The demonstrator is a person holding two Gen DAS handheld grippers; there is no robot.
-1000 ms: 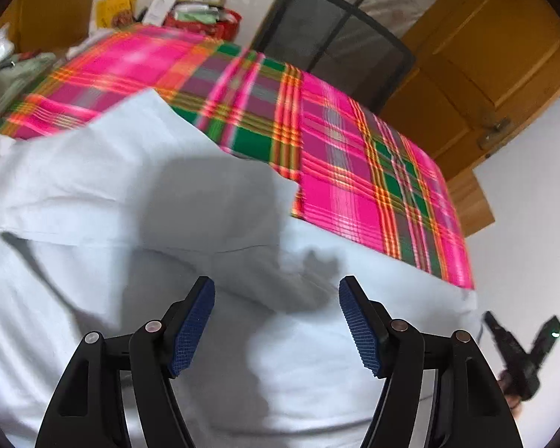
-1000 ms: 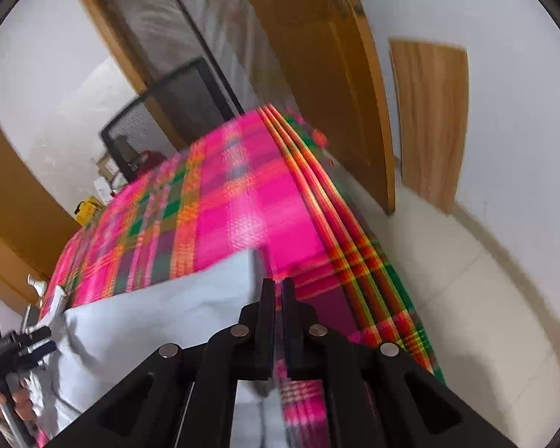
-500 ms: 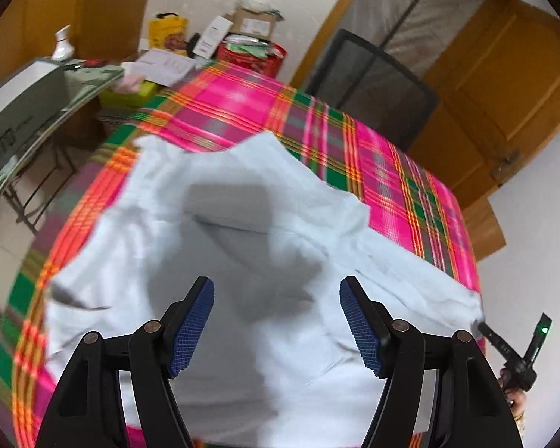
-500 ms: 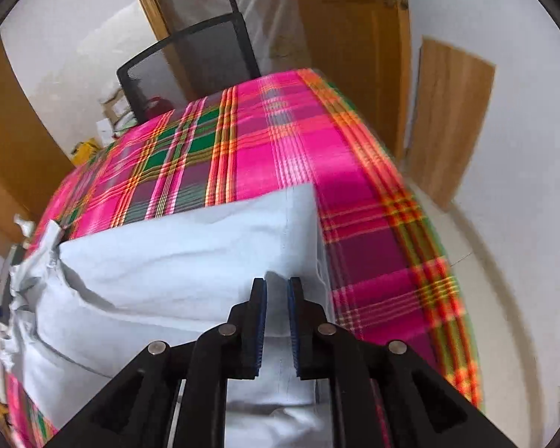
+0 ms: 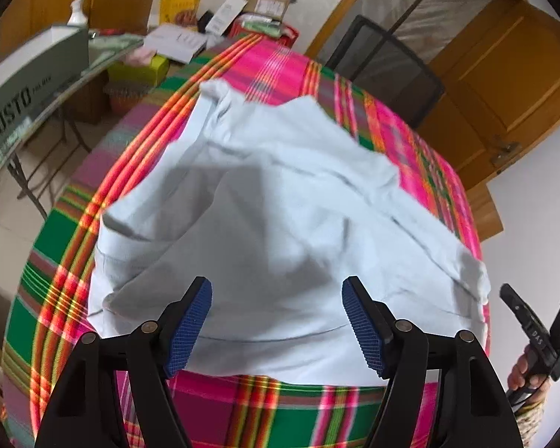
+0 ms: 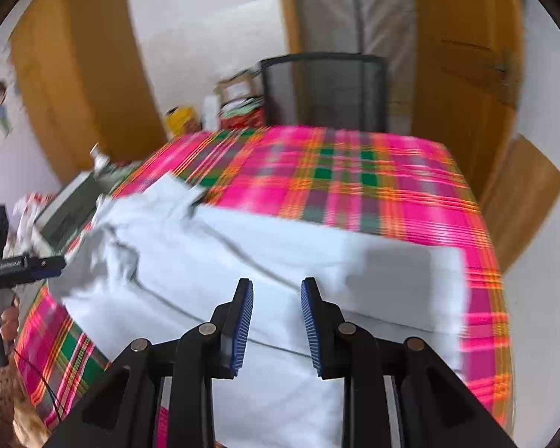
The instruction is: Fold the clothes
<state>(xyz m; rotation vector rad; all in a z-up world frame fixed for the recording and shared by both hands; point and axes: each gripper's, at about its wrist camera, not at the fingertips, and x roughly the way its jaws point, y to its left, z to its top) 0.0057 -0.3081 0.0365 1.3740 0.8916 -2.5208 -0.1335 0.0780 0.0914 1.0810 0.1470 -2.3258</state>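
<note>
A pale blue garment (image 5: 280, 224) lies spread and rumpled on a table covered by a pink, green and orange plaid cloth (image 5: 265, 407). My left gripper (image 5: 276, 291) hangs open above the garment's near edge with nothing between its blue pads. In the right wrist view the same garment (image 6: 280, 261) lies flat, with a crumpled end at the left. My right gripper (image 6: 276, 291) is above it, its jaws opening and empty. The other hand-held gripper (image 5: 537, 332) shows at the far right of the left wrist view, past the garment's right corner.
A black mesh chair (image 6: 324, 89) stands at the table's far side, before wooden doors (image 5: 504, 74). A side table (image 5: 37, 82) with a grey box, bottle and cartons stands to the left. Boxes and bags (image 5: 220, 11) are piled by the far wall.
My right gripper let go of the garment's edge, its jaws parted, and it drew back and rolled. My left gripper pulled back toward the near table edge, so the whole garment came into view.
</note>
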